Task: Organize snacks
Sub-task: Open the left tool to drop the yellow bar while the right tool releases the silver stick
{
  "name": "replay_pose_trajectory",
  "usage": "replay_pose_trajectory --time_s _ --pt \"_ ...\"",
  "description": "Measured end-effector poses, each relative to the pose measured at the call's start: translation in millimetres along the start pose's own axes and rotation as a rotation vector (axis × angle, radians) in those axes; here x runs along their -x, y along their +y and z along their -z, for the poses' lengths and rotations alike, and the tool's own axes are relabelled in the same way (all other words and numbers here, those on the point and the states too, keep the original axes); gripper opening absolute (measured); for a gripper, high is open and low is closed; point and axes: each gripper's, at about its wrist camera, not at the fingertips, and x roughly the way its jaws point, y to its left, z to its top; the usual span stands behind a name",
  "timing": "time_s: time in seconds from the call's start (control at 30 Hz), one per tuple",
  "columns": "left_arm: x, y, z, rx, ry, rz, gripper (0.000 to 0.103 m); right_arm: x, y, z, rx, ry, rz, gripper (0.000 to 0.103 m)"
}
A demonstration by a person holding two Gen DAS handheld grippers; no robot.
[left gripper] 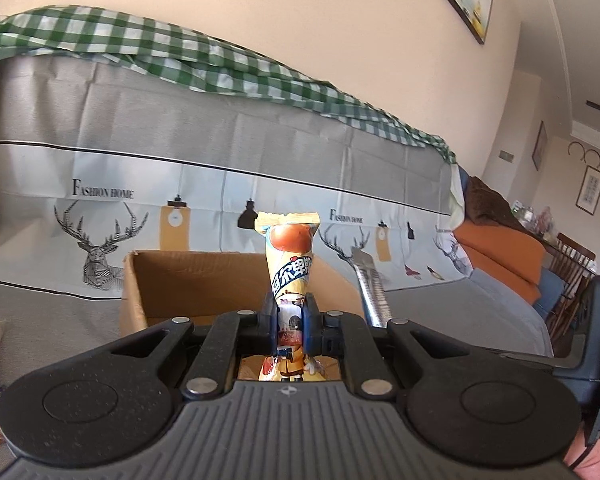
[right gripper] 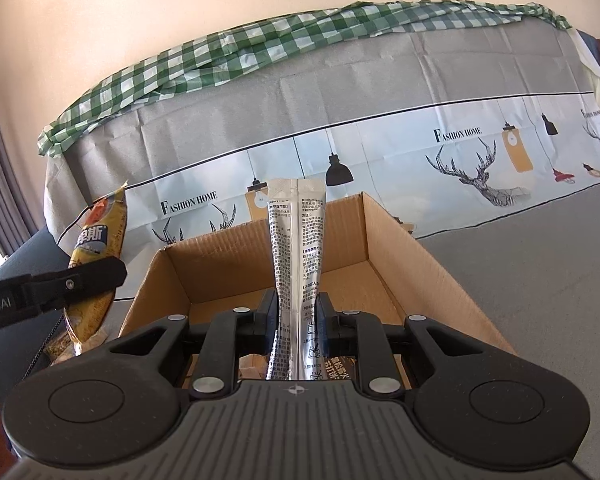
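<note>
Left gripper (left gripper: 291, 320) pinches yellow snack packet (left gripper: 290, 256), right gripper (right gripper: 299, 320) silver sachet (right gripper: 296, 248) — cardboard box (right gripper: 420, 256) ahead.

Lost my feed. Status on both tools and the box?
Left tool shut on yellow snack packet. Right tool shut on silver sachet, over cardboard box. Nothing blocking.
</note>
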Motion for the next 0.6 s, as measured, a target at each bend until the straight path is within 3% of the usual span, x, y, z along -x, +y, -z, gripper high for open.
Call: replay_pose_trajectory --time_s 0.07,0.1,0.17,0.4,0.47,0.6 --pt "-2 -1 1 -0.004 0.016 0.014 0.018 -1 1 0 0.004 0.003 0.004 0.021" --pt "-3 -2 2 -0.009 0.021 0.01 0.033 -2 2 0 0.006 0.007 0.008 0.021" --pt "-4 -3 2 -0.015 0.02 -0.001 0.048 -4 3 0 0.01 0.016 0.016 0.022" --pt "-5 5 1 0.003 0.028 -0.03 0.049 -8 6 3 0.025 0.025 0.068 0.03" --pt "-4 7 0 0.008 0.03 -0.035 0.049 -8 3 3 0.007 0.027 0.068 0.047" --pt "-2 11 -2 0.015 0.032 -0.042 0.049 -8 4 4 0.004 0.021 0.076 0.059"
